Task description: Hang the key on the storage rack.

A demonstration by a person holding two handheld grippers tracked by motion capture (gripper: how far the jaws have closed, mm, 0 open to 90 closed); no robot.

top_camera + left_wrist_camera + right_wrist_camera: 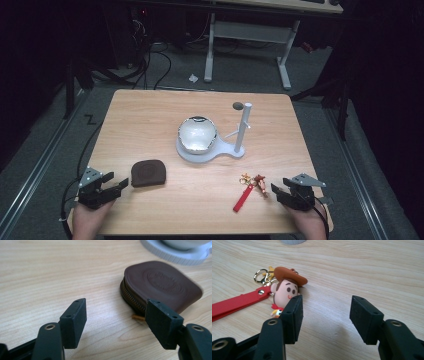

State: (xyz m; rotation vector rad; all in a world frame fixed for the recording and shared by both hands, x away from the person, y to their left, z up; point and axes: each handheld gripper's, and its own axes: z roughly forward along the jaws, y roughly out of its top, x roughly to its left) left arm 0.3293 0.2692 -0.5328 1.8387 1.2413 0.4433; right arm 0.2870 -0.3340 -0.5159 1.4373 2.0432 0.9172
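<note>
A brown zip pouch (148,173) lies on the wooden table (150,120) at the front left. My left gripper (116,184) rests just left of it, jaws open and empty; in the left gripper view (116,317) the pouch (160,283) sits ahead to the right. A keychain with a cowboy figure (259,184) and a red strap (242,198) lies at the front right. My right gripper (278,191) stands open beside it; in the right gripper view (325,315) the figure (285,288) is just left of the left jaw and the strap (234,303) runs off left.
A white stand with a round mirror (197,134) and an upright post (243,127) occupies the table's middle. A small dark disc (238,105) lies behind it. Beyond the table are a desk frame (247,40) and cables on the floor.
</note>
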